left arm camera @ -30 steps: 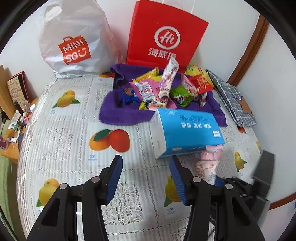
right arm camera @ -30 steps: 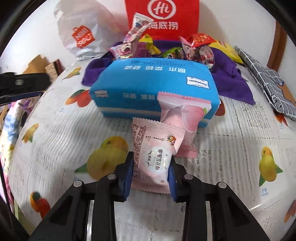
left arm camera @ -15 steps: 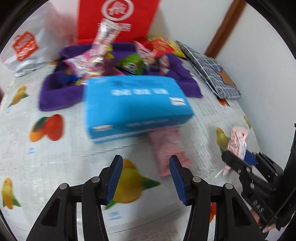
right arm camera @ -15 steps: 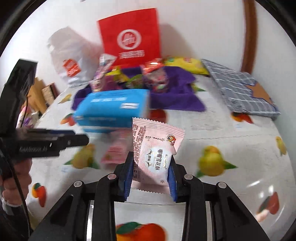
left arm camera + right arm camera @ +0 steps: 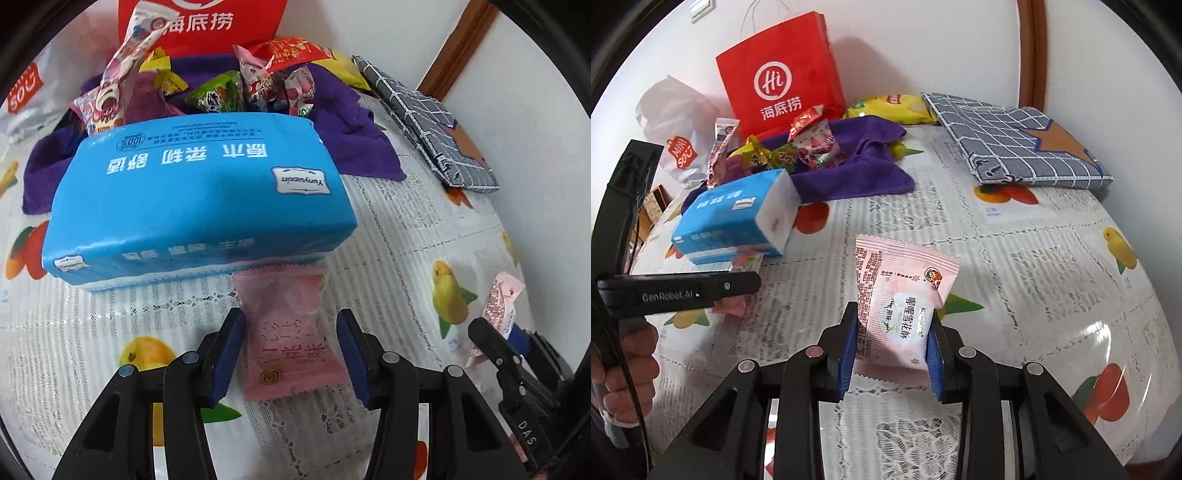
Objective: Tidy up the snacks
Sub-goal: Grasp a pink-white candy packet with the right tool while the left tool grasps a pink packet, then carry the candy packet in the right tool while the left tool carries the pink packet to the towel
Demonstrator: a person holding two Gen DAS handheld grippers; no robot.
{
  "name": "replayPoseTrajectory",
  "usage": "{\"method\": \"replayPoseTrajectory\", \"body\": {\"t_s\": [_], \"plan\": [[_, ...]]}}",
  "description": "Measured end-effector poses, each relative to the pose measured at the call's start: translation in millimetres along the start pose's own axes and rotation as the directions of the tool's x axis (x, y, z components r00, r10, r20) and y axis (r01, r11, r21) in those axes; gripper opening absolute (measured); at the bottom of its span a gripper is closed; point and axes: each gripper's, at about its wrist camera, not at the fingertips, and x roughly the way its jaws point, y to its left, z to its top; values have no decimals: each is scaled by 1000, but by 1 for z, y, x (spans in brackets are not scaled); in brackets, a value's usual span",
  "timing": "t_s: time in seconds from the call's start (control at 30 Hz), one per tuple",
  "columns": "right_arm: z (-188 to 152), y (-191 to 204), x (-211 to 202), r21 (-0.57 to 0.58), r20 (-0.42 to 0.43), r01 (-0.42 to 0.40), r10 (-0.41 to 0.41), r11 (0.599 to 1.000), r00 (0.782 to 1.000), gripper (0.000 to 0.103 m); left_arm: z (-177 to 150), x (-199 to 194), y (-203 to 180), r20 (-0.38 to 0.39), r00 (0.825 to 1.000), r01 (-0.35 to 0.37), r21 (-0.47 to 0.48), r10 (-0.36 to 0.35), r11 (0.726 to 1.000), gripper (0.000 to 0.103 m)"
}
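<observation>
Left gripper [image 5: 290, 356] pointing down at a table with a fruit-print lace cloth [image 5: 399, 229]. Jaws closing in just now, blue pads [image 5: 227, 356] on both sides of a flat pink plastic snack packet [image 5: 291, 332], not pressing it yet. Just past the fingertips, a big blue soft tissue pack [image 5: 199, 195] lying over the packet's far end. Farther on, a purple towel [image 5: 347, 136] piled with bright snack packets [image 5: 229, 94]. Off to the right of the fingers, the black right gripper [image 5: 513, 339] pinching a pale pink packet [image 5: 500, 306].
</observation>
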Motion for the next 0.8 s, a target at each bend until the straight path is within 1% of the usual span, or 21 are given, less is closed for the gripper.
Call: {"method": "replayPoseTrajectory", "body": {"t_s": [0.03,0.07,0.1,0.23,0.33,0.43,0.57,0.7,0.8], "plan": [[0,-1,1,0,-2,-2,2,1000,1000,33,-1,0,-1,6,1000,-21,4,21,1000,39],[0,-1,3,-1,-2,-2,2,1000,1000,33,-2,0,-2,12,999,-41,13,41,999,39],[0,-1,4,-1,-2,-4,4,1000,1000,33,-2,0,-3,13,999,-41,20,41,999,38],[2,4,9,-8,-10,-14,14,1000,1000,33,-4,-6,2,12,1000,-21,38,21,999,31],[4,12,9,-30,-6,-21,20,999,1000,33,-7,-20,9,26,1000,-6,53,5,999,25],[13,23,7,-50,9,-25,26,998,1000,33,-9,-31,19,33,999,5,60,-7,998,21],[24,38,5,-80,29,-37,40,996,999,33,-11,-38,33,31,999,32,47,-34,998,20],[30,53,7,-99,32,-41,44,994,999,33,-18,-43,48,34,999,34,44,-35,998,20],[31,62,7,-114,30,-41,44,993,999,33,-19,-45,51,45,998,34,33,-36,999,20]]}}
